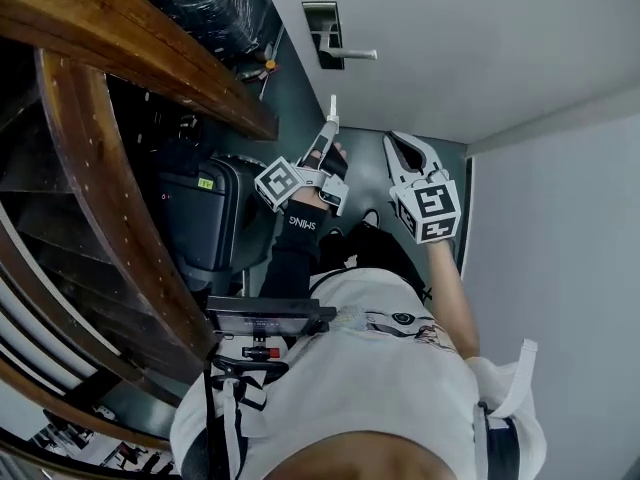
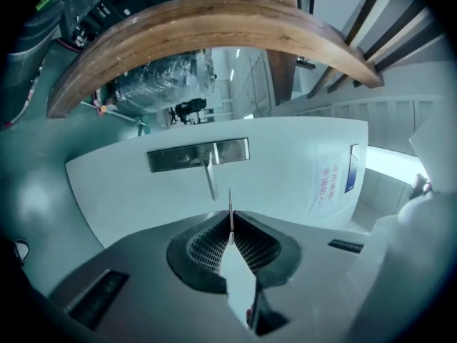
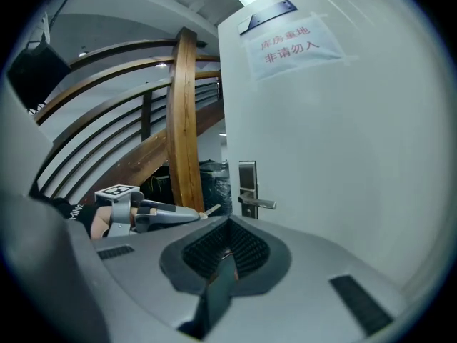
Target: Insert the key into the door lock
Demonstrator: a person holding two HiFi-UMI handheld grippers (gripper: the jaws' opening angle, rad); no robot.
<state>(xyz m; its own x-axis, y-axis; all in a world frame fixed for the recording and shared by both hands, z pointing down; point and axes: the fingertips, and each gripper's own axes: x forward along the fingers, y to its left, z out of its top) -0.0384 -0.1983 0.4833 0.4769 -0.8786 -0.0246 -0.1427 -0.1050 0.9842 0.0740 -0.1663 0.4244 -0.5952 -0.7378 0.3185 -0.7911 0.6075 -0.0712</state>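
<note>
Left gripper clamps the key, blade aimed lengthwise at the door lock; right gripper closed.

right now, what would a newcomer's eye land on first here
The left gripper, shut on a thin key, points it at the lock plate on the white door ahead. The right gripper is shut and empty beside it. A curved wooden railing sweeps past on the left.
</note>
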